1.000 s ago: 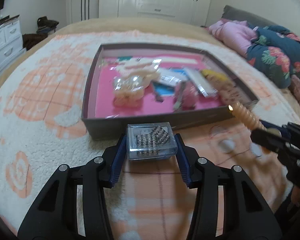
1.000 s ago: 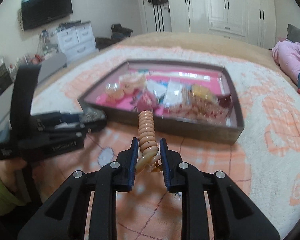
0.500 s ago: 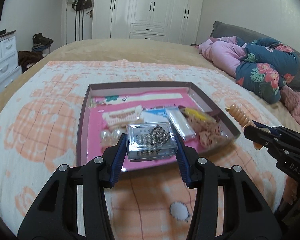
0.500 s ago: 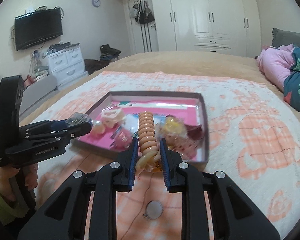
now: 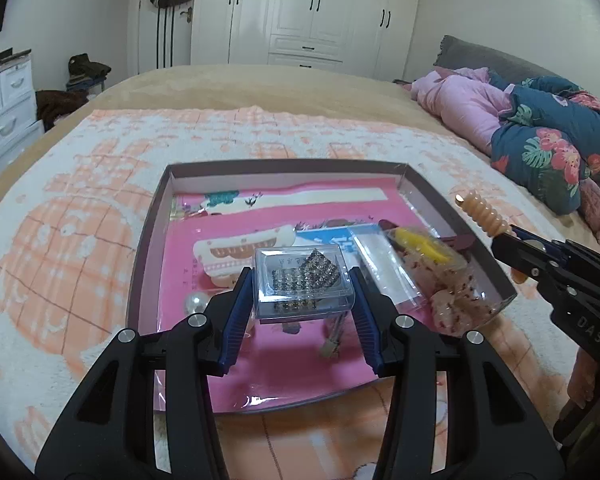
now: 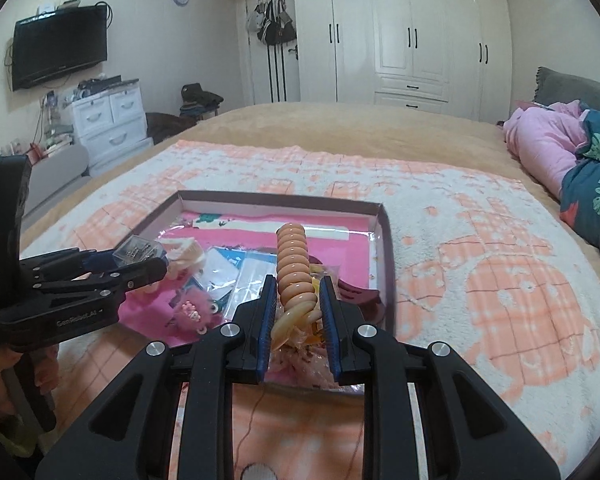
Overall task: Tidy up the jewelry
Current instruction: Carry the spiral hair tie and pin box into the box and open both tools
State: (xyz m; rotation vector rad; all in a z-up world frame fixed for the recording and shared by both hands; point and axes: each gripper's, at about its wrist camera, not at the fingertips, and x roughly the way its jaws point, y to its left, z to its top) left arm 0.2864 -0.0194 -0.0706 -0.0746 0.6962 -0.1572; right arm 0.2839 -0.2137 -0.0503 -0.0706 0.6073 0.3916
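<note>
My left gripper (image 5: 302, 300) is shut on a clear plastic box of rhinestone jewelry (image 5: 302, 280) and holds it above the near half of the pink-lined tray (image 5: 148, 236). My right gripper (image 6: 298, 312) is shut on a peach spiral hair tie (image 6: 294, 268), held above the tray's near right corner (image 6: 388, 264). The right gripper also shows at the right of the left wrist view (image 5: 512, 248), and the left gripper at the left of the right wrist view (image 6: 140, 268). The tray holds a cream hair clip (image 5: 236, 252), plastic sachets (image 5: 384, 264), a pearl (image 5: 196, 304) and a pink fuzzy piece (image 6: 194, 312).
The tray lies on a white and orange fleece blanket (image 5: 72, 240) on a bed. Pink and floral bedding (image 5: 540, 140) is heaped at the right. White wardrobes (image 6: 412, 32), a drawer unit (image 6: 108, 120) and a wall television (image 6: 60, 48) stand beyond the bed.
Both grippers have risen and moved forward from in front of the tray to above it, each still holding its item. The tray now lies beneath the fingers.
</note>
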